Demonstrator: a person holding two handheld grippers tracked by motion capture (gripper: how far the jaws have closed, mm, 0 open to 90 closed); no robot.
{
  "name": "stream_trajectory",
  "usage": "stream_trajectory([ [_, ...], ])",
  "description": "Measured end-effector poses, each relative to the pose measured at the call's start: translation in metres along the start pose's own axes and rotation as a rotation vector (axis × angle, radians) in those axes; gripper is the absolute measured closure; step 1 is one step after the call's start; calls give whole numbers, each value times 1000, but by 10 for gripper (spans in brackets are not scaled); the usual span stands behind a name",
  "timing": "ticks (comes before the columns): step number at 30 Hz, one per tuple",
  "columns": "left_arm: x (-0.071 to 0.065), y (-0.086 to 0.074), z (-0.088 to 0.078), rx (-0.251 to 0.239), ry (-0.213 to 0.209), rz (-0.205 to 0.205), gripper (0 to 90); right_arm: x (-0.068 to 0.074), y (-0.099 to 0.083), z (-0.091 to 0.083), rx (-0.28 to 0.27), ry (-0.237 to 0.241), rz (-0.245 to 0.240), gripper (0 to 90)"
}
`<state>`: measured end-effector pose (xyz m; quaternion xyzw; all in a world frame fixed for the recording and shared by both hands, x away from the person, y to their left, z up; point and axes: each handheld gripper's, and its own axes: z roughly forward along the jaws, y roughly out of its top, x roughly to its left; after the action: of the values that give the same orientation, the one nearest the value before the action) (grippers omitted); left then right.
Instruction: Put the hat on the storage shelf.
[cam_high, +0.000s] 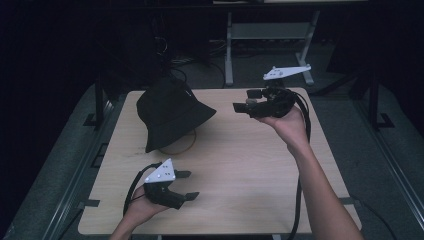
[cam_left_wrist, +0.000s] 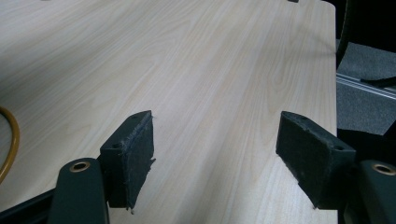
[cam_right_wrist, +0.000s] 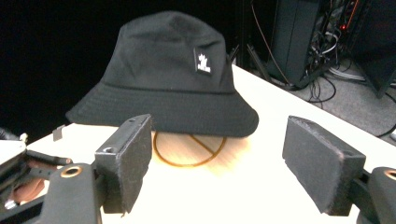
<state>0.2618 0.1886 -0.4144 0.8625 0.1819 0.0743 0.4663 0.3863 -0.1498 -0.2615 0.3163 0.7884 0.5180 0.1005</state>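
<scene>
A black bucket hat (cam_high: 170, 112) with a small white label (cam_right_wrist: 202, 61) sits raised at the table's far left, propped over a thin orange ring stand (cam_right_wrist: 189, 151). My right gripper (cam_high: 244, 101) is held above the far right of the table, open, jaws aimed at the hat (cam_right_wrist: 170, 79) with nothing between them. My left gripper (cam_high: 187, 185) rests low near the front left edge, open, its pads (cam_left_wrist: 140, 156) wide apart over bare wood. A curve of the orange ring (cam_left_wrist: 10, 144) shows at the left edge of the left gripper view.
The light wooden table (cam_high: 240, 165) stands on grey carpet. A desk frame (cam_high: 270, 35) and tangled cables (cam_right_wrist: 322, 42) lie beyond the far edge. Black cables trail from both grippers along the person's forearms.
</scene>
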Motion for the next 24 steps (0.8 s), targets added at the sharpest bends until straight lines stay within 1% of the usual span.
stream_trajectory([
  [1,-1,0,0,12,-2,3,271,0,-3,-1,-2,-5,0,232],
  [5,-2,0,2,15,-1,6,270,-1,-14,-7,4,-3,13,228],
  [13,-4,0,2,16,3,10,265,0,-32,-21,-2,-11,27,225],
  [17,-4,0,2,11,4,3,263,1,-41,-27,1,-13,34,221],
  [24,-3,-1,0,10,9,4,259,3,-58,-34,7,-12,50,214],
])
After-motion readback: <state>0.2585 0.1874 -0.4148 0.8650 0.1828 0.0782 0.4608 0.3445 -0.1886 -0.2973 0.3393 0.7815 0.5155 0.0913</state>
